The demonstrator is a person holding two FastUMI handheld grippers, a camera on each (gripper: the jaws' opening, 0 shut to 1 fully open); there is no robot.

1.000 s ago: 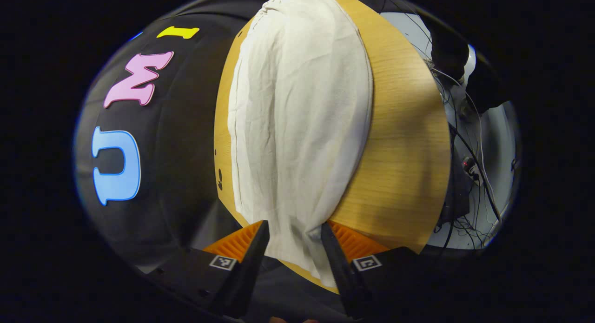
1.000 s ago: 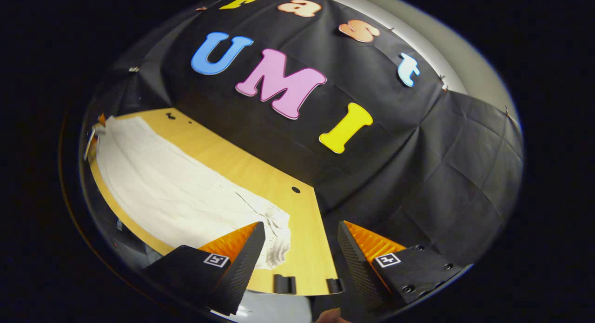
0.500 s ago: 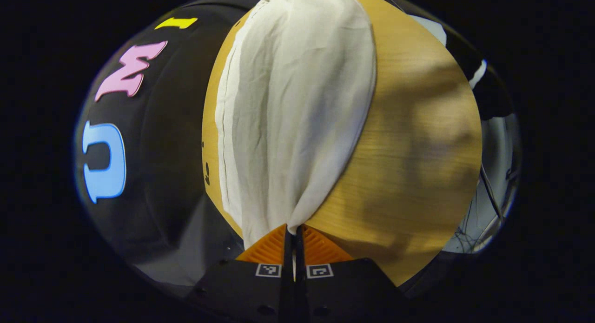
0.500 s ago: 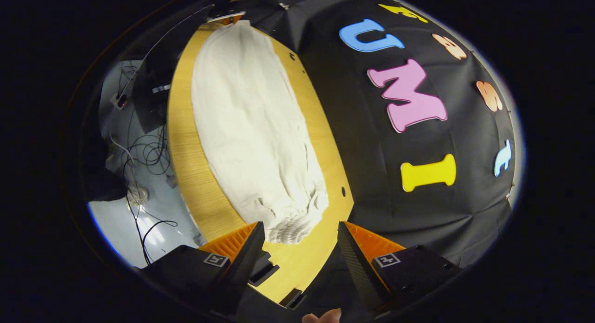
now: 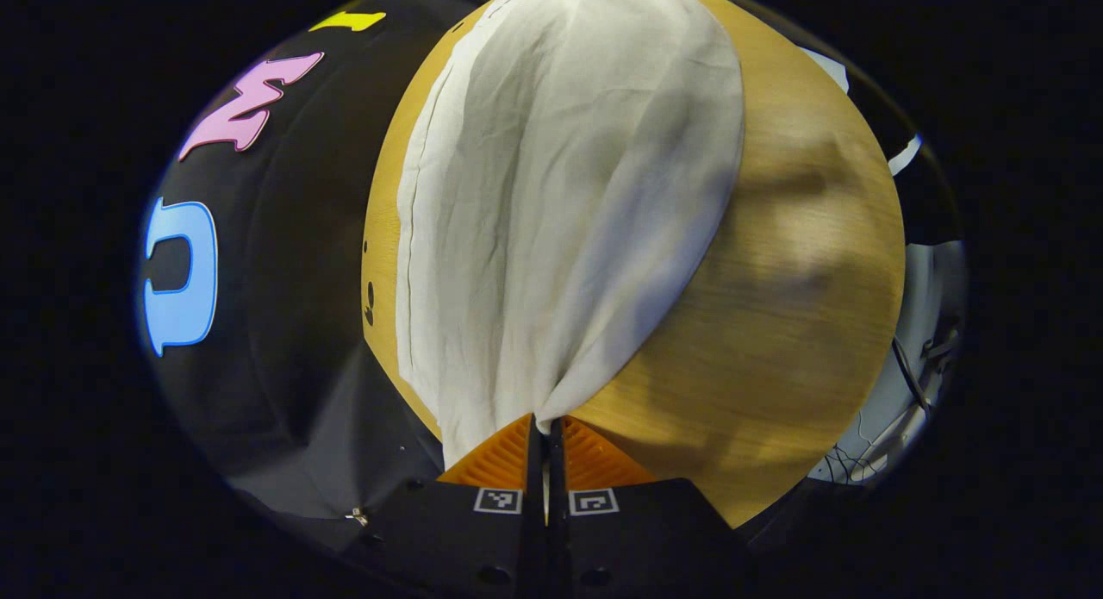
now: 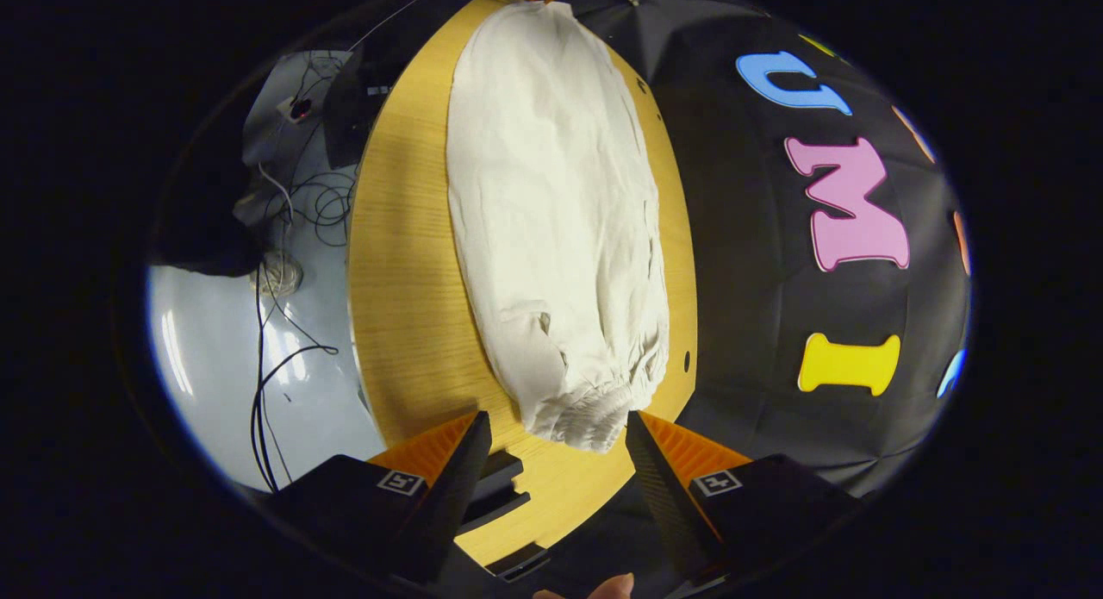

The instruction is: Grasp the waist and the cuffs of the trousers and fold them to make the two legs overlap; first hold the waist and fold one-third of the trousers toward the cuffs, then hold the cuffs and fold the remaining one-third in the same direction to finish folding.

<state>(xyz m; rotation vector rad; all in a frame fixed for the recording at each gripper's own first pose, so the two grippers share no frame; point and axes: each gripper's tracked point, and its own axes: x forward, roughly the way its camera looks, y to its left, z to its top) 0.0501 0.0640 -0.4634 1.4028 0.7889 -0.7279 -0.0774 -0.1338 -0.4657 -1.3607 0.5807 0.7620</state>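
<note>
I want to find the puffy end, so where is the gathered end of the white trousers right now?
In the right gripper view, the crinkly gathered end of the white cloth trousers lies on the yellow wooden table, just ahead of the open right claw.

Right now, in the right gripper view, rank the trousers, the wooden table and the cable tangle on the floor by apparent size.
1. wooden table, counting what lies under the cloth
2. trousers
3. cable tangle, farther from the camera, so its rank is unsure
</note>
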